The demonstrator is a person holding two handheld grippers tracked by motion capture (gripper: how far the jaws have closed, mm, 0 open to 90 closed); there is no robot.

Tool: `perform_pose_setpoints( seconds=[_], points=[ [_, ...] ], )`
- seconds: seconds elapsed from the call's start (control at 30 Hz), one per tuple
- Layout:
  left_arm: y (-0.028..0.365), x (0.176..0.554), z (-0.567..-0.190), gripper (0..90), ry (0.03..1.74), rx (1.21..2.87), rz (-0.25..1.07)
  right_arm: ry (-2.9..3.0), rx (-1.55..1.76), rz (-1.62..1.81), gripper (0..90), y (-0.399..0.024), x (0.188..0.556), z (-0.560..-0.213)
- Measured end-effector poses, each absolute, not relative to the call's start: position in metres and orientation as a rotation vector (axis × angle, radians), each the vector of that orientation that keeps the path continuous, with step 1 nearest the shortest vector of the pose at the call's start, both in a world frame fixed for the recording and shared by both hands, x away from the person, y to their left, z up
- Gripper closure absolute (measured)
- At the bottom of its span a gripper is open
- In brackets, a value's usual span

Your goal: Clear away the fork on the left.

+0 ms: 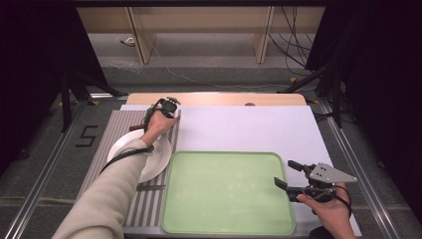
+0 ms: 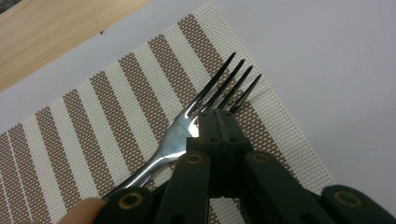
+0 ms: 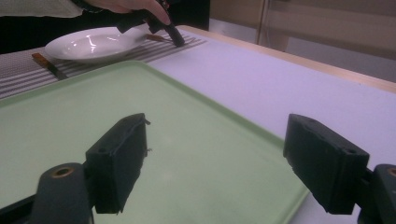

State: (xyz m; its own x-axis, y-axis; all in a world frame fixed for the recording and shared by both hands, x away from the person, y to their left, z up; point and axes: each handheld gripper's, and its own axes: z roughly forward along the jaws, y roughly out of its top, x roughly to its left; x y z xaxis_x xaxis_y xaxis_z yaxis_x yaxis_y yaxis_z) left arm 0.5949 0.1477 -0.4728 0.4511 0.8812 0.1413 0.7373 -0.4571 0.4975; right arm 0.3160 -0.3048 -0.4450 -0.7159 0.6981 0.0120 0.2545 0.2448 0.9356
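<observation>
A silver fork [image 2: 180, 135] lies on the striped placemat [image 2: 107, 107] near its far corner, tines pointing away. My left gripper [image 2: 219, 123] is shut, its jaws pressed together with the tips down over the fork's head; nothing shows between the pads. From above, that left gripper [image 1: 171, 105] sits at the mat's far right corner, beyond the white plate [image 1: 160, 155]. My right gripper [image 1: 283, 173] stands open at the right edge of the green tray [image 1: 229, 194], nothing between its jaws. In the right gripper view its jaws [image 3: 224, 158] hover over the tray [image 3: 93, 107].
A brown-handled utensil [image 1: 149, 187] lies on the mat [image 1: 117, 124] in front of the plate. A white sheet [image 1: 249, 129] covers the table behind the tray. The wooden table edge [image 1: 214, 98] runs along the back.
</observation>
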Motion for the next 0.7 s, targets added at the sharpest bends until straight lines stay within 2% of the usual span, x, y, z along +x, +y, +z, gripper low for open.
perform_pose_setpoints(
  seconds=[0.7],
  points=[
    [0.151,0.609,-0.474,89.5,1.414,2.317,0.585,2.117,0.872,1.471,22.7,-0.305,0.316,-0.445]
  ],
)
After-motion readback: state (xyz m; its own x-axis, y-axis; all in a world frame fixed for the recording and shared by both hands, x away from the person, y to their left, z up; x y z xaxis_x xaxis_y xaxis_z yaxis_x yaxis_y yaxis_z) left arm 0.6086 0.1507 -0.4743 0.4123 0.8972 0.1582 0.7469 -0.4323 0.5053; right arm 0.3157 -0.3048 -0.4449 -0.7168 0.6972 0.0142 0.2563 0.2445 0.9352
